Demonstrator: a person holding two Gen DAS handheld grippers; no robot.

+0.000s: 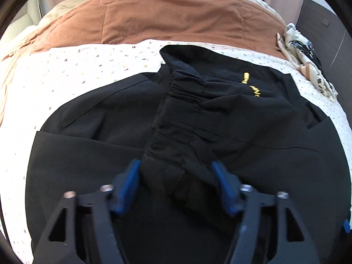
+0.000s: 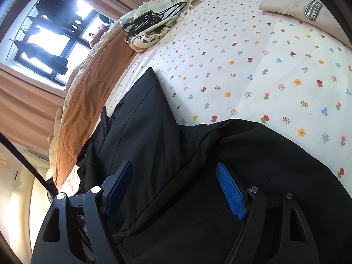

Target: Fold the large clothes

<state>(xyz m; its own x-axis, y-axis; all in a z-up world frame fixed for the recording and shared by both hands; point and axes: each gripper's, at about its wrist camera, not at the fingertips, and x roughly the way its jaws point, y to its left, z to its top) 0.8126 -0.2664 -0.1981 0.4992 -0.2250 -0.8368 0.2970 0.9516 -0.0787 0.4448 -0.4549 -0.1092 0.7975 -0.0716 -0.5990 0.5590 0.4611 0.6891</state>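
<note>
Left wrist view: black jacket lies spread on the flowered bed sheet, its gathered cuff folded across the middle, below the orange blanket. Left gripper hovers over the cuff, jaws released.

Right wrist view: right gripper tilts over the jacket on the sheet, jaws released and holding nothing.

L gripper, jaws apart, over black jacket's elastic cuff; floral sheet beneath.
</note>
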